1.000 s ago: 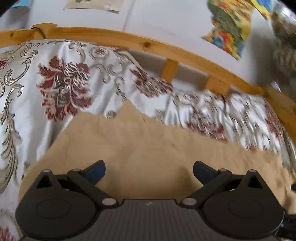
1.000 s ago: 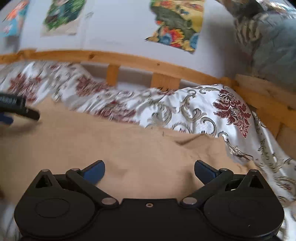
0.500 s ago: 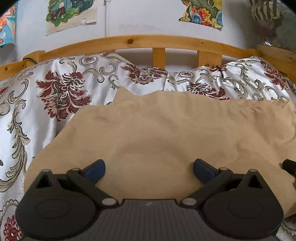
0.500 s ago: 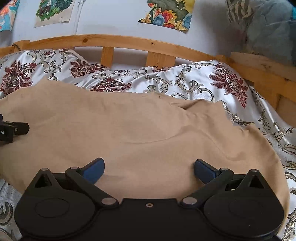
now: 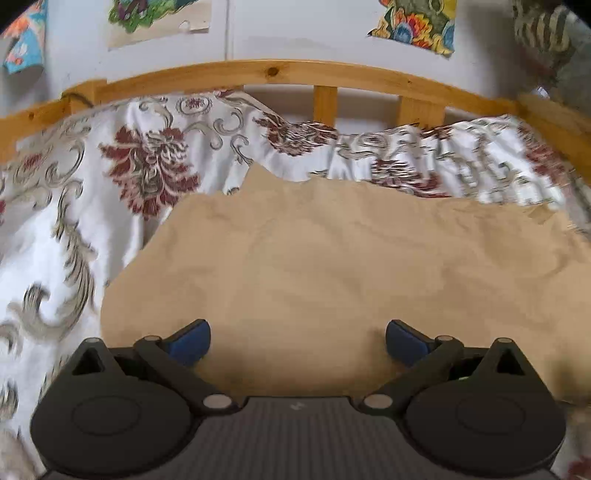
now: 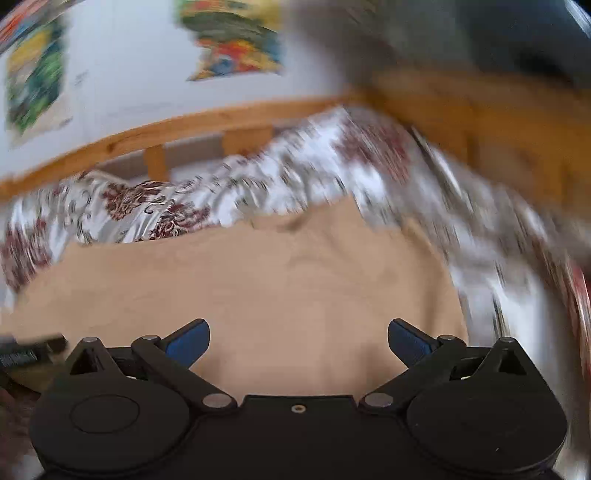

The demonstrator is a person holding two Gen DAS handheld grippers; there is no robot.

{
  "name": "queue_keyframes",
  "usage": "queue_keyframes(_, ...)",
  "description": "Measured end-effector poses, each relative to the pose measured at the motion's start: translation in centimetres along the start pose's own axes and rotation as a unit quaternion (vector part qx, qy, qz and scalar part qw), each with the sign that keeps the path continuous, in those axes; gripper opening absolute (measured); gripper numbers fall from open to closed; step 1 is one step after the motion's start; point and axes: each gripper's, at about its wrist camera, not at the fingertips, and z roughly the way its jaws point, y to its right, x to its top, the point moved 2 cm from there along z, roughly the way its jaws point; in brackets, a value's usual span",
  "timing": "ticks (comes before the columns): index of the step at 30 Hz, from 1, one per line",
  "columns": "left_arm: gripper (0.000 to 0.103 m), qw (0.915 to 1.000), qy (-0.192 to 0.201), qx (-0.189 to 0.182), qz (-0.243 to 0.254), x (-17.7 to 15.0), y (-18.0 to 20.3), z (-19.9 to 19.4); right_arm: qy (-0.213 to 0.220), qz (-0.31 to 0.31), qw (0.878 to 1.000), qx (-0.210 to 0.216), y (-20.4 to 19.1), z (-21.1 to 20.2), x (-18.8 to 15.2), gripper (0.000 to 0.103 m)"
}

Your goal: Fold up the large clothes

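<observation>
Your left gripper [image 5: 297,341] hangs low over the near part of the tan cloth [image 5: 332,280], pointing toward the wooden bed rail [image 5: 273,72]. Its blue fingertips [image 5: 190,341] stand wide apart with nothing between them, only flat cloth showing in the gap. The gripper sits level and square to the rail.

The tan cloth lies spread flat on the flowered bedspread [image 5: 147,170], with its left edge just beside the red flower print and its far edge ragged, one corner poking up toward the rail. It runs off to the right in the left wrist view.

Your right gripper [image 6: 298,341] is also over the tan cloth [image 6: 258,288], toward its right end, jaws spread wide and empty. The right wrist view is badly smeared and tilted, so the rail [image 6: 184,127] slopes up to the right; the gripper looks rolled, but fine detail there cannot be told. The cloth's right edge curves round just past the right blue fingertip [image 6: 408,341], with bedspread [image 6: 140,206] beyond it.

At the left edge of the right wrist view a dark blurred part [image 6: 29,350] sits low over the cloth; too smeared to say what it is.

Bright posters [image 5: 417,26] hang on the white wall [image 5: 295,33] above the rail.
</observation>
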Motion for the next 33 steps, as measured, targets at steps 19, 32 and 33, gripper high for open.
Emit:
queue_keyframes(19, 0.096, 0.9330, -0.008, -0.052, -0.356, -1.7, -9.4, 0.7, -0.029, 0.310, 0.950, -0.037, 10.0, 1.5, -2.2, 0.057)
queue_keyframes(32, 0.003, 0.9280, 0.011, -0.029, -0.371, -0.2, -10.7, -1.6, 0.020, 0.285, 0.957, -0.047, 11.2, -2.7, -1.1, 0.010)
queue_keyframes(33, 0.003, 0.9284, 0.012, -0.032, -0.370, -0.2, -10.6, -2.2, 0.023, 0.282, 0.958, -0.050, 11.1, -3.3, -1.1, 0.010)
